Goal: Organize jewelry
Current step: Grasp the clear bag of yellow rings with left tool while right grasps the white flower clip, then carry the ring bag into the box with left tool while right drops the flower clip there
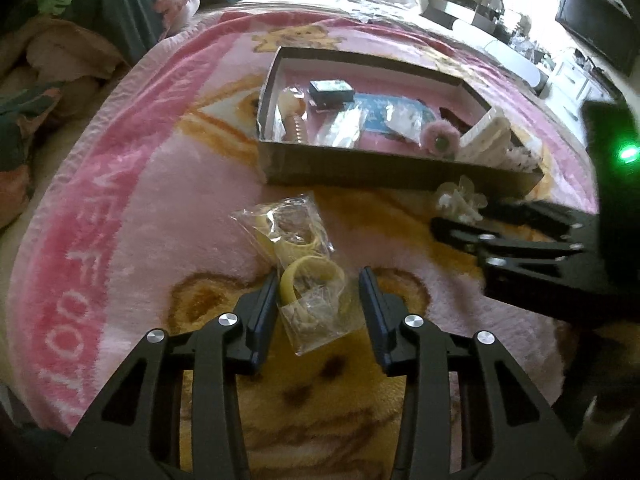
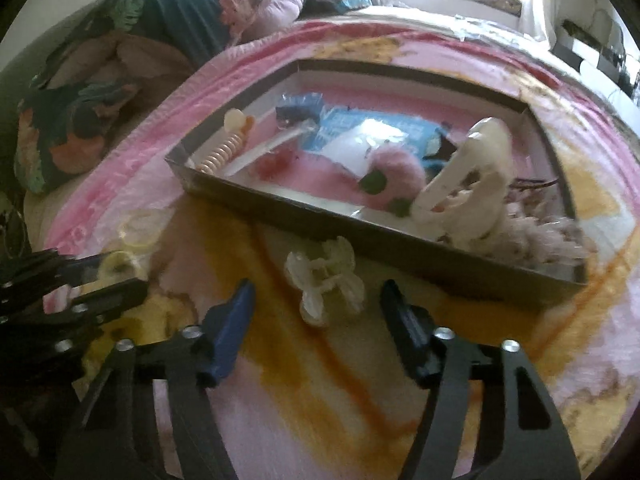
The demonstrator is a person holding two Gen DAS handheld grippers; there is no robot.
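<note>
Landmark: shallow cardboard box (image 1: pixel 400 170) lying on a pink blanket (image 1: pixel 132 184) spread over a bed.

Inside the box: a small dark case (image 1: pixel 331 91) toward the far wall, a blue card (image 1: pixel 394 114) beside it, a pink fuzzy hair tie (image 2: pixel 394 174) near the front wall, a large cream hair claw clip (image 2: pixel 472 188) at the right end, and a coiled peach piece (image 2: pixel 222 152) at the left end.

In front of the box, on the blanket: a clear bag of yellow bangles (image 1: pixel 310 276) to the left and a translucent white hair clip (image 2: pixel 326 280) close to the front wall. A floral pillow (image 1: pixel 100 4) lies well beyond the box's left end.

Right wrist view is motion-blurred; small contents at the box's right end cannot be made out.

Left claw (image 1: pixel 319 280): jaws partly spread, straddling the bag; left pad touches a bangle, right pad stands just clear.

Right claw (image 2: pixel 318 294): jaws partly spread either side of the white clip, not pressing it.
</note>
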